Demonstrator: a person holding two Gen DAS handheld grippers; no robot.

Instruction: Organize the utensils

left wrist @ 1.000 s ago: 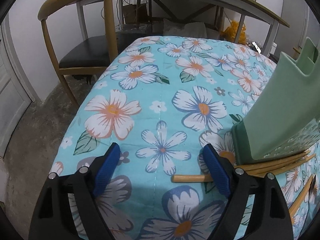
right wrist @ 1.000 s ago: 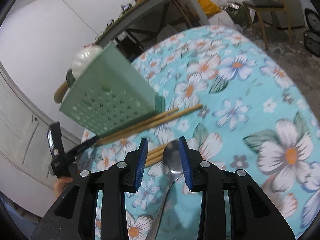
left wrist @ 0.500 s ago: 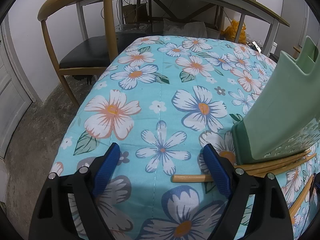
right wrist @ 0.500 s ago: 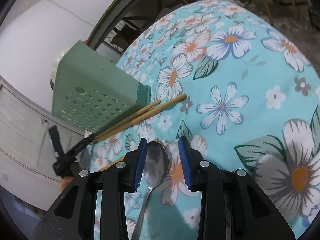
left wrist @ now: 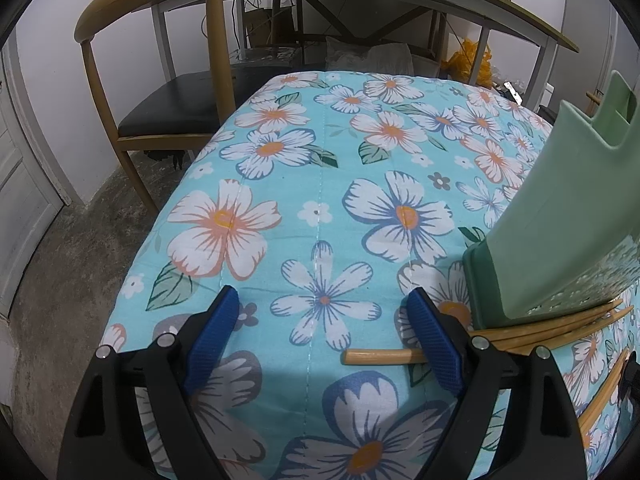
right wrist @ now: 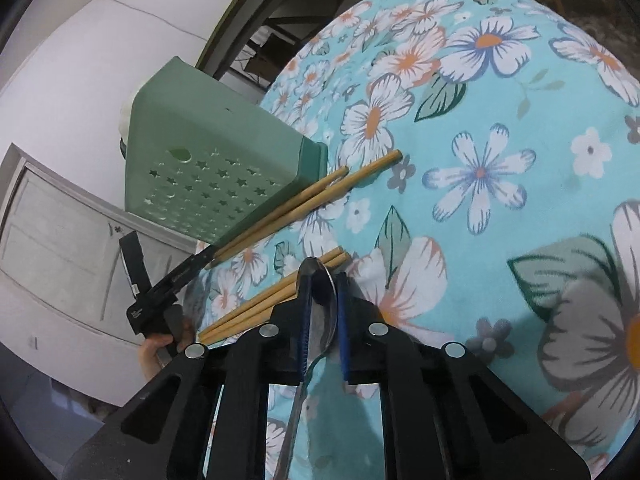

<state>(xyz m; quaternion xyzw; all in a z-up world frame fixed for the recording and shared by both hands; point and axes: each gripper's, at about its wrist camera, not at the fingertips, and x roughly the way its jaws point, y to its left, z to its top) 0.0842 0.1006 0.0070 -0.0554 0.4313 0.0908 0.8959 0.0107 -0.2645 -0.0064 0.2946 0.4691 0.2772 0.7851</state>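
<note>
Since a second ago, dipped lower and clamped together on the spoon (right wrist: pixel 320 300) bowl: right tongs (right wrist: pixel 322 312). Left tongs (left wrist: pixel 324 344) apart, empty, chopsticks (right wrist: pixel 276 304) just beside. Risk: thin, slick bowl swivelling or slipping on lifting.

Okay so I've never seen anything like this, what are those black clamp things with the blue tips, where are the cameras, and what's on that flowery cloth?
There is no robot here: a person holds a two-finger gripper in each hand, and a fisheye camera on each looks forward along its fingers. The left camera shows the left gripper open above the floral cloth, with nothing between its blue pads. The right camera shows the right gripper shut on a metal spoon, gripped at its bowl. On the cloth stands a green utensil holder with star-shaped holes. Wooden chopsticks lie beside it, and another bunch nearer the right gripper.
</note>
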